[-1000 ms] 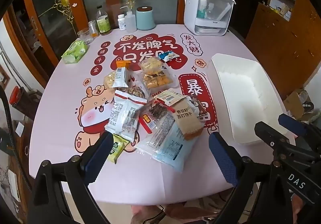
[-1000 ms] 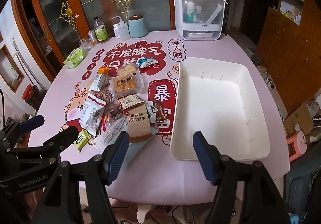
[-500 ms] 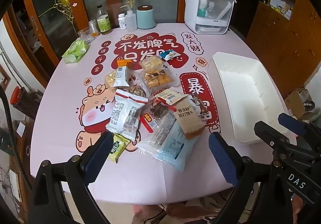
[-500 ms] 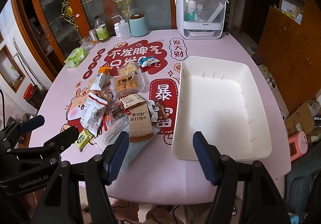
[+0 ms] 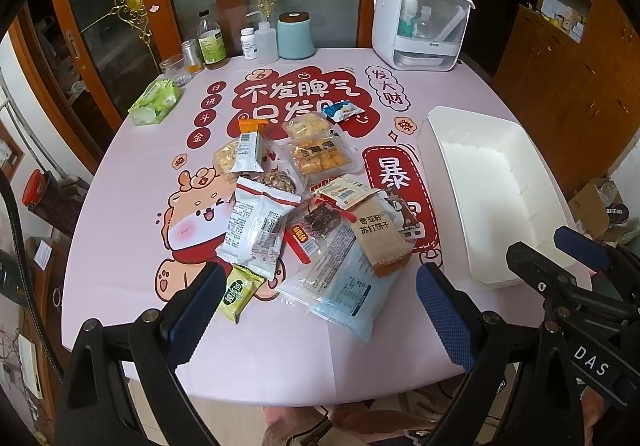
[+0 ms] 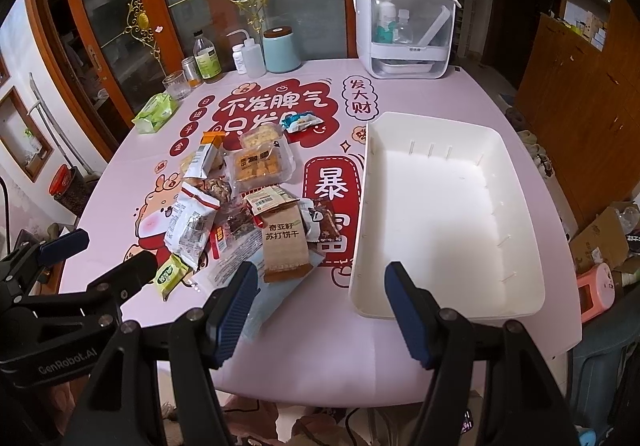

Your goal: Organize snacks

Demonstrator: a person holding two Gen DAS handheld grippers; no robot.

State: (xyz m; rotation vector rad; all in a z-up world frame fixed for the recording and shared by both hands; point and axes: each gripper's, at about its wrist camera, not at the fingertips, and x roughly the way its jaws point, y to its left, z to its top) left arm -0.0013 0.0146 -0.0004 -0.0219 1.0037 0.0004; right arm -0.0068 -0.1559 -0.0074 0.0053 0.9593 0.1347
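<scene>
Both grippers, left (image 5: pixel 320 306) and right (image 6: pixel 318 306), hung above the table edge, jaws apart, holding nothing. We saw the snack pile (image 5: pixel 304 206) beside the white bin (image 6: pixel 440 226), which held nothing.

Snack packets heaped beside an empty white bin on a pink bench.

The right tool (image 6: pixel 316 306) hangs above the bench's (image 6: pixel 320 346) near edge, blue fingers (image 6: pixel 234 310) apart with nothing between them. Past its left finger lies the pile of snacks (image 6: pixel 244 206), a brown cracker packet (image 6: pixel 285 246) on top at the front and a small green packet (image 6: pixel 170 275) at the left edge. The white bin (image 6: pixel 444 222) sits just right of the pile. The left tool (image 6: pixel 92 258) shows at the lower left. Bottles (image 6: pixel 208 58), a blue canister (image 6: pixel 281 49) and a white dispenser box (image 6: pixel 404 26) line the far side.
</scene>
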